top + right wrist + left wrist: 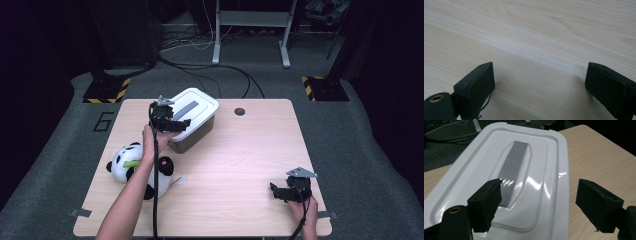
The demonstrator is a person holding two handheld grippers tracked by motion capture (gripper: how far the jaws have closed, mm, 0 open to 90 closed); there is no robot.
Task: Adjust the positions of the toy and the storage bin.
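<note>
A: What is the left tool (186, 123) over?

B: One storage box (192, 137) on the pale wood-grain desk (240, 165). Its lid (529, 182) is glossy white plastic, rounded at the corners, with stepped ridges round the rim and one flat matt grey strip (514, 170) sunk along the middle. The box body below is dark; what is inside I cannot make out.

A: And is the tool holding the lid?

B: No. Its two black, blocky jaws stand wide apart above the near end of the lid, with nothing gripped between them. In the left tool's own view the lid's near edge is cut off at the bottom.

A: The right tool (280, 192)?

B: It sits low near the desk's front right corner, jaws spread wide over bare wood, holding nothing.

A: Anything else on the desk?

B: One plush panda (122, 162), soft black and white with a green piece at its face, lying at the front left just beside the box; the person's left forearm crosses over part of it. There is one small dark round hole (239, 111) in the desk top behind the box.
</note>
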